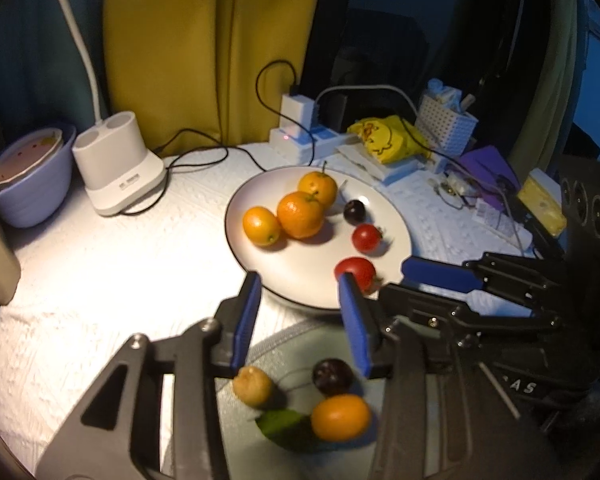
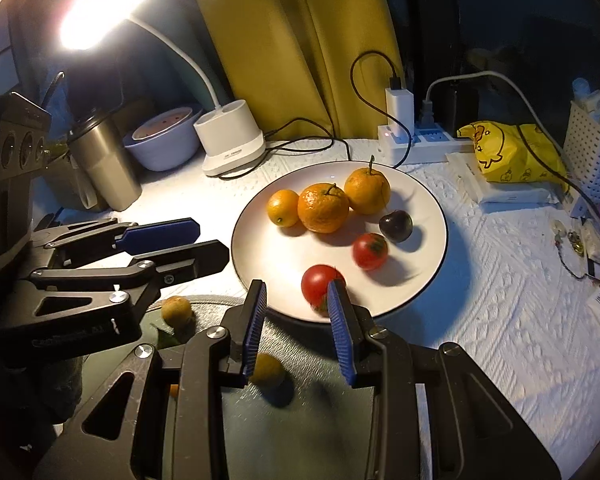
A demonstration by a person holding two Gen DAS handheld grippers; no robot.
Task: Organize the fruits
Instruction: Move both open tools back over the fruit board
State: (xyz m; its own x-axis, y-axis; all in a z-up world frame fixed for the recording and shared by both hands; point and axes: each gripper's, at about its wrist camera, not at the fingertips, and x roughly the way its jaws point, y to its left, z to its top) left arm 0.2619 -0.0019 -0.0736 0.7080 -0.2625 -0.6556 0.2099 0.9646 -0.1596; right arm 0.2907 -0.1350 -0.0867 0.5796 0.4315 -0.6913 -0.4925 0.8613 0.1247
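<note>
On the white textured tablecloth [image 2: 480, 280], lit by a desk lamp [image 2: 228, 136] with its head glowing at upper left, sits a round white plate [image 2: 428, 208] with a dark rim. Just in front of it, touching or nearly so, lies a grey-green plate [image 1: 296, 340], partly hidden beneath both tools.

Over that nearer plate hovers the left gripper [image 1: 300, 312], its blue-padded fingers spread wide with nothing between them. Beside it, the right gripper [image 2: 298, 316] is likewise spread and holds nothing; its right finger overlaps the near tomato in the picture, though whether they touch I cannot tell.

At the back of the white plate three citrus fruits cluster together: a mandarin [image 2: 323, 208] in the middle, a stemmed orange [image 2: 367, 191] to its right and a smaller orange [image 2: 283, 207] to its left. Right of them lies a dark cherry [image 2: 396, 225], then a small tomato [image 2: 370, 251], and nearest the rim a larger tomato [image 2: 320, 286].

In the grey-green plate, seen from the left wrist, lie a kumquat [image 1: 340, 417], a dark plum-like fruit [image 1: 333, 377], a dull yellow-brown fruit [image 1: 252, 386] and a green leaf [image 1: 280, 424].

Behind stand a lavender bowl [image 2: 164, 152], a steel tumbler [image 2: 104, 164], a power strip [image 2: 424, 140] and a yellow duck bag [image 2: 508, 152].
</note>
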